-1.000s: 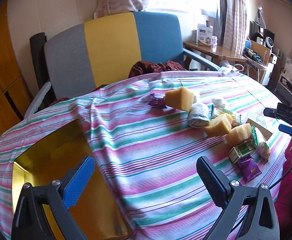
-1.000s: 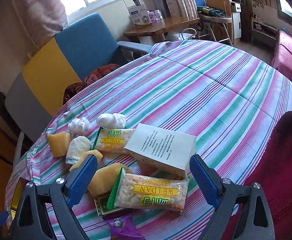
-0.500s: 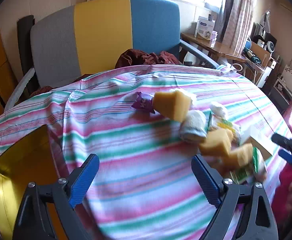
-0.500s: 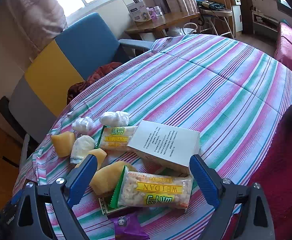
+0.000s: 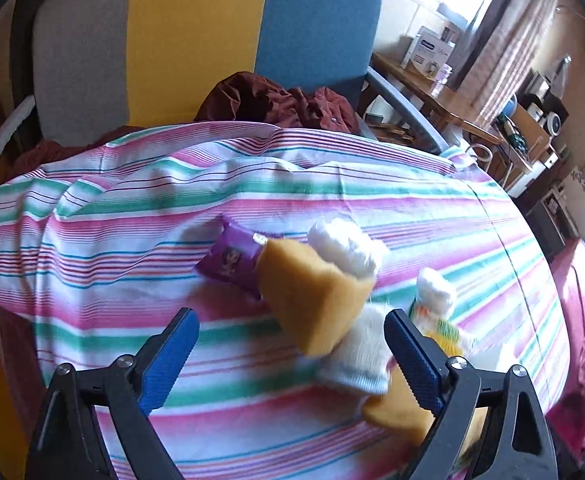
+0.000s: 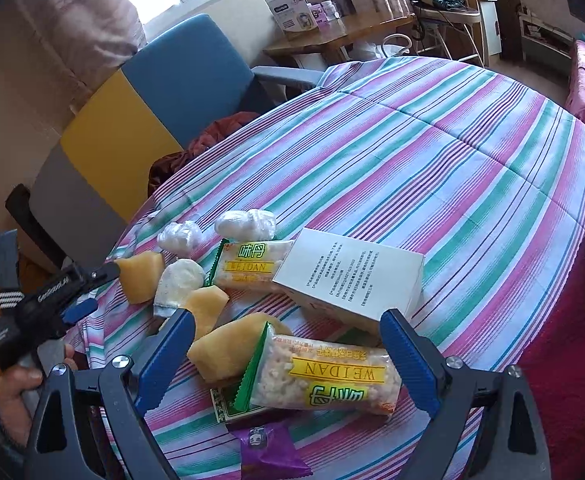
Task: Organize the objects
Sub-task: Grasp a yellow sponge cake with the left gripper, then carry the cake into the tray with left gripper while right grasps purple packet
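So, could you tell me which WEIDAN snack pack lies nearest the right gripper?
The upside-down WEIDAN pack between the right gripper fingers; the other lies beyond the white box.

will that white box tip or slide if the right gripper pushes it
The white box lies flat on its broad face, so it probably slides rather than tips. Its near edge seems propped on snack packets, so it may rock or drag them.

Behind my table [image 6: 432,152]: tricolour armchair [image 5: 196,28] holding a maroon cloth [image 5: 280,100]; wooden desk [image 6: 332,36] bearing a white carton [image 6: 288,10]; curtains [image 5: 508,36].
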The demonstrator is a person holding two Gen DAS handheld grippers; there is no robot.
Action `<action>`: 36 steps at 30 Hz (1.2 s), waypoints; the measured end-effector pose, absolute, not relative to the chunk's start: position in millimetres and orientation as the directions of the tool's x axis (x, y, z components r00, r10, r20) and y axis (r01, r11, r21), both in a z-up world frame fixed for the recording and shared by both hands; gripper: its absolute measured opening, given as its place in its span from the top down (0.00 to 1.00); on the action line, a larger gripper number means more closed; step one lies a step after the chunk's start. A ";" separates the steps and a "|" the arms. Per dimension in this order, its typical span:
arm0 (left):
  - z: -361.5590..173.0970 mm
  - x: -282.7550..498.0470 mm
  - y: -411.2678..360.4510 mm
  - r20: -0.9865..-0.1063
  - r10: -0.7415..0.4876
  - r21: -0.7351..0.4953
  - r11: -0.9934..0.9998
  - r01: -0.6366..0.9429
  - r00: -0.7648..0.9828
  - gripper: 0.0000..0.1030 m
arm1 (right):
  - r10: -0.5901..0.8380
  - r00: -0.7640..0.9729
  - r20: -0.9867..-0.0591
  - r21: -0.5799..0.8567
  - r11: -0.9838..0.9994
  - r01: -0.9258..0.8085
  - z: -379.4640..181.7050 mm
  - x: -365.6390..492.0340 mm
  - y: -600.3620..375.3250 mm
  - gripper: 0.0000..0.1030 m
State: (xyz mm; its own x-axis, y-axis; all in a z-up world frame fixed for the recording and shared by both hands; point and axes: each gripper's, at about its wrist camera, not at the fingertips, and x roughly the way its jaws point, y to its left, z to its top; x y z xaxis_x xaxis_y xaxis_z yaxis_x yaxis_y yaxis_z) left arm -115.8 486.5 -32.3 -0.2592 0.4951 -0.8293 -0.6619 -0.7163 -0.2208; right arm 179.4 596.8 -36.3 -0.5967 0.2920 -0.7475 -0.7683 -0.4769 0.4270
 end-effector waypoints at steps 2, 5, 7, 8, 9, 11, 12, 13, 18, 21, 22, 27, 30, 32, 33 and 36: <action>-39.0 -125.6 497.4 -0.837 0.493 -0.249 -0.731 -0.635 -0.239 0.05 | 0.289 -0.598 -0.748 0.432 -0.473 -0.768 -36.8 180.5 597.5 0.08; -55.7 -134.9 511.6 -0.859 0.468 -0.261 -0.748 -0.610 -0.207 0.07 | 0.288 -0.597 -0.748 0.437 -0.463 -0.771 -37.2 182.0 598.9 0.08; -67.2 -136.9 515.6 -0.862 0.480 -0.296 -0.738 -0.607 -0.163 0.36 | 0.288 -0.597 -0.749 0.444 -0.452 -0.774 -38.1 183.4 600.3 0.08; -72.3 -137.8 514.8 -0.850 0.516 -0.359 -0.714 -0.601 -0.105 0.42 | 0.286 -0.597 -0.750 0.447 -0.446 -0.775 -38.6 184.0 601.1 0.08; -71.0 -136.1 512.4 -0.845 0.521 -0.357 -0.716 -0.600 -0.120 0.43 | 0.284 -0.595 -0.752 0.448 -0.442 -0.777 -39.4 184.0 601.8 0.08; -67.2 -129.8 507.6 -0.833 0.540 -0.360 -0.693 -0.624 -0.120 0.46 | 0.283 -0.593 -0.754 0.448 -0.438 -0.779 -40.0 183.8 602.3 0.08; -64.7 -126.8 503.7 -0.830 0.544 -0.357 -0.689 -0.631 -0.125 0.47 | 0.285 -0.592 -0.754 0.448 -0.436 -0.780 -40.0 184.3 602.5 0.08; -61.7 -124.2 499.1 -0.824 0.551 -0.356 -0.683 -0.638 -0.129 0.48 | 0.288 -0.592 -0.753 0.449 -0.433 -0.782 -40.0 184.7 602.8 0.08; -41.6 -99.1 470.0 -0.798 0.586 -0.341 -0.630 -0.697 -0.139 0.48 | 0.277 -0.590 -0.758 0.468 -0.399 -0.789 -43.8 188.6 607.6 0.08; -33.3 -91.2 453.5 -0.787 0.603 -0.351 -0.611 -0.709 -0.130 0.48 | 0.278 -0.585 -0.762 0.459 -0.405 -0.791 -43.7 186.9 606.4 0.08; -30.8 -86.9 443.9 -0.783 0.610 -0.361 -0.606 -0.708 -0.123 0.48 | 0.277 -0.582 -0.764 0.454 -0.411 -0.791 -43.8 185.5 605.4 0.08; -18.7 -72.7 409.0 -0.772 0.625 -0.369 -0.591 -0.718 -0.118 0.48 | 0.274 -0.546 -0.791 0.396 -0.452 -0.800 -44.6 175.7 599.7 0.08; -11.3 -65.2 383.0 -0.761 0.637 -0.376 -0.584 -0.720 -0.120 0.48 | 0.246 -0.530 -0.811 0.367 -0.491 -0.790 -45.3 169.8 597.3 0.08; -3.7 -61.8 361.7 -0.753 0.646 -0.374 -0.580 -0.724 -0.129 0.48 | 0.223 -0.517 -0.827 0.353 -0.510 -0.784 -44.5 167.5 595.6 0.08; 0.1 -60.6 351.5 -0.748 0.650 -0.371 -0.579 -0.726 -0.136 0.48 | 0.211 -0.514 -0.831 0.346 -0.528 -0.775 -42.4 166.7 593.4 0.08; 7.7 -58.9 320.2 -0.736 0.660 -0.372 -0.582 -0.724 -0.153 0.48 | 0.171 -0.498 -0.850 0.295 -0.629 -0.719 -32.7 157.8 575.1 0.08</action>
